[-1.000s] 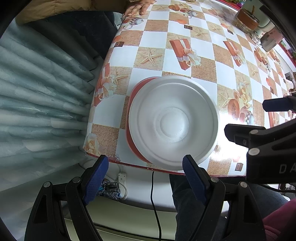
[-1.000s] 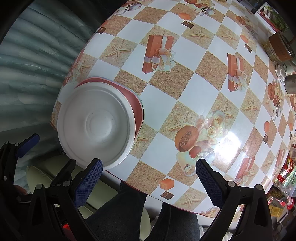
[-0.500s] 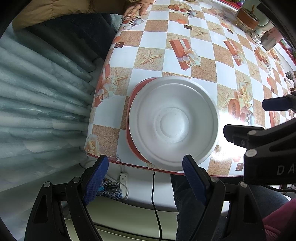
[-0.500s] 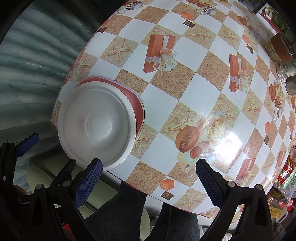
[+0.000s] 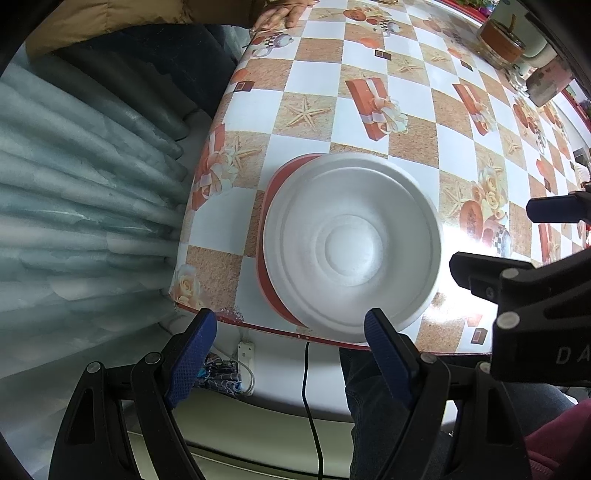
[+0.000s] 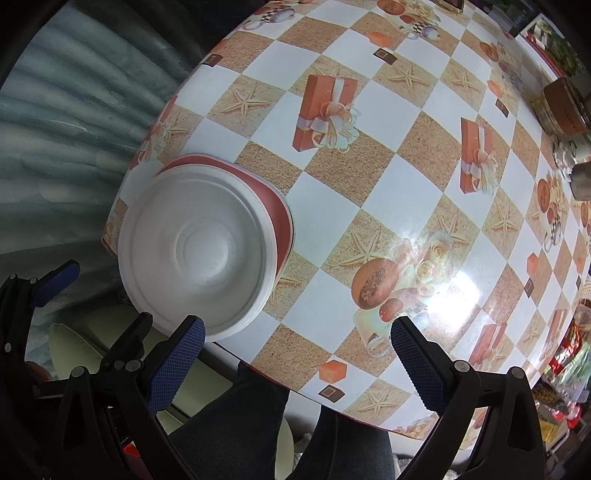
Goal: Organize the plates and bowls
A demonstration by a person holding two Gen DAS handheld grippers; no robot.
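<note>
A white plate or bowl (image 5: 351, 243) lies upside down on top of a red plate (image 5: 266, 210) near the table's front edge; both also show in the right wrist view, the white one (image 6: 199, 251) over the red one (image 6: 279, 210). My left gripper (image 5: 291, 350) is open and empty, just short of the stack, over the table edge. My right gripper (image 6: 295, 350) is open and empty, to the right of the stack above the front edge; it also shows in the left wrist view (image 5: 517, 243).
The checkered tablecloth (image 6: 388, 155) covers the table. A brown jar (image 6: 561, 107) and metal cup (image 6: 581, 181) stand at the far right. Another person's hand (image 5: 284, 14) rests at the far edge. A grey curtain (image 5: 74, 184) hangs left. A cable (image 5: 310, 387) hangs below the edge.
</note>
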